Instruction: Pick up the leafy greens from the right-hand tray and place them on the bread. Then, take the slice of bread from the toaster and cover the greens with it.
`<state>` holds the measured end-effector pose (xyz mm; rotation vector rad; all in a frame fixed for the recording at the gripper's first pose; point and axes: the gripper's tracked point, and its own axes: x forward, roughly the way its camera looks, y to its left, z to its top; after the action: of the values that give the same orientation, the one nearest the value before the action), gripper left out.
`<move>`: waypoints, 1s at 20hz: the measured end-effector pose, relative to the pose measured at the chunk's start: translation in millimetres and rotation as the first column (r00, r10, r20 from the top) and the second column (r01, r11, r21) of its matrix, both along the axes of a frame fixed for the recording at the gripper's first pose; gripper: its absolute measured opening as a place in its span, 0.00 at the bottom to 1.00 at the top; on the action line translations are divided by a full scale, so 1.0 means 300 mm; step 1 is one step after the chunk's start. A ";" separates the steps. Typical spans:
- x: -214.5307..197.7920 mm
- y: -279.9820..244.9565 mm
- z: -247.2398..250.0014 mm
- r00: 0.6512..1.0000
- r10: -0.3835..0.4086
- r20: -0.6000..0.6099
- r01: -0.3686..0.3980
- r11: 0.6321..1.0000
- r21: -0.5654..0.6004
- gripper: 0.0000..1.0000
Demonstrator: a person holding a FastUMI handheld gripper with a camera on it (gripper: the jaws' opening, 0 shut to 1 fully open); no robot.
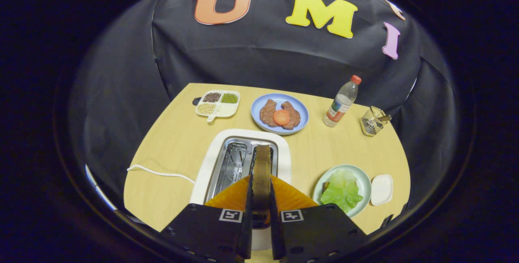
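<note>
Now the claw [261,198] grips the bread slice [261,174] edge-on above the toaster [211,161] slot.

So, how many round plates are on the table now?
2. A blue plate with meat and a tomato slice lies beyond the toaster. A green plate with lettuce lies right of the jaws, which are shut on the bread slice.

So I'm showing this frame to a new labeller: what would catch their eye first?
First the slice of bread, standing on edge between the fingers of the claw, which is shut on it just above the white toaster. Next, to the right of the fingers, the green plate with leafy greens laid over bread. Beyond the toaster sits a blue plate of meat topped with a tomato slice.
</note>
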<state>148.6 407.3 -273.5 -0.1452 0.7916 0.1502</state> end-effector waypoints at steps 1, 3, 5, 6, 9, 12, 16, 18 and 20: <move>-0.003 -0.010 0.007 1.000 0.005 0.003 -0.005 1.000 0.001 0.19; -0.018 -0.003 0.039 1.000 0.022 0.000 -0.022 0.999 0.043 0.13; -0.018 -0.016 0.071 1.000 0.025 0.015 -0.026 0.998 0.062 0.13; -0.025 -0.020 0.089 0.999 0.030 0.014 -0.031 0.997 0.070 0.13; -0.039 -0.036 0.167 0.998 0.041 0.042 -0.045 0.994 0.100 0.13; -0.070 -0.062 0.243 0.997 0.041 0.059 -0.049 0.988 0.144 0.13; -0.088 -0.135 0.314 0.997 0.030 0.071 -0.043 0.983 0.179 0.13; -0.093 -0.187 0.322 0.997 0.018 0.070 -0.031 0.982 0.187 0.13; -0.090 -0.248 0.310 0.998 0.009 0.064 -0.021 0.982 0.185 0.13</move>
<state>121.5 332.9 -180.4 0.0208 0.7104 0.2320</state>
